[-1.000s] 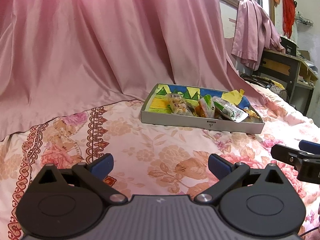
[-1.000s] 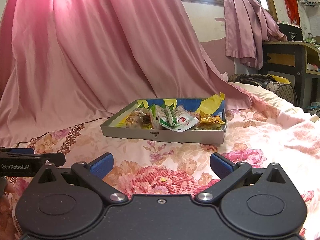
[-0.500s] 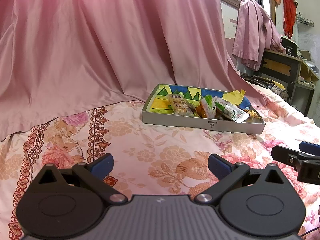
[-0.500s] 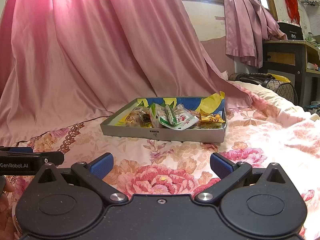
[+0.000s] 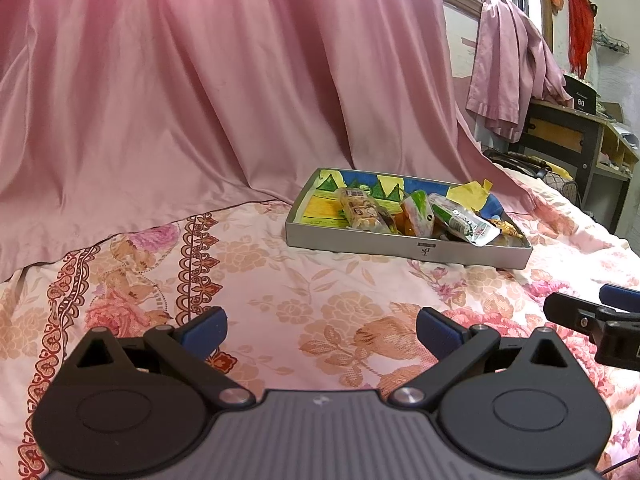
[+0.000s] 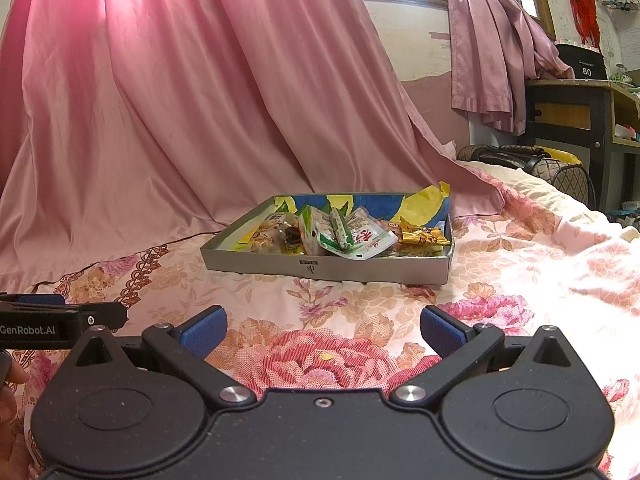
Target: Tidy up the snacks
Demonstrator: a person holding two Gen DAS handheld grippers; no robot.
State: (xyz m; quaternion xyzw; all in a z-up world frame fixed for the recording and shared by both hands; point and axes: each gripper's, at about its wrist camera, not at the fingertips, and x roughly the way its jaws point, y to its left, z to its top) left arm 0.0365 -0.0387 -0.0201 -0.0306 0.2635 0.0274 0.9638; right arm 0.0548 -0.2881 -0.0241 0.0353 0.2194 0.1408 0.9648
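Both grippers, left gripper [image 5: 322,330] and right gripper [image 6: 323,330], are hovering fingers apart, empty, snack tray [image 6: 360,270] sitting mid-frame on floral bedsheet [image 6: 520,264]; loosely piled slick packets [image 6: 352,234] risk slipping on pickup.

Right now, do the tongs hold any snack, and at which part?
Nothing is held. The left tongs and right tongs are both open and empty above the bedspread.

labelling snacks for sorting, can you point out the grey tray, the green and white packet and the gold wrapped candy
grey tray [image 6: 360,270], right wrist view, on its front wall
green and white packet [image 6: 352,236], right wrist view, on its white face with red print
gold wrapped candy [image 6: 424,236], right wrist view, on the middle of the wrapper
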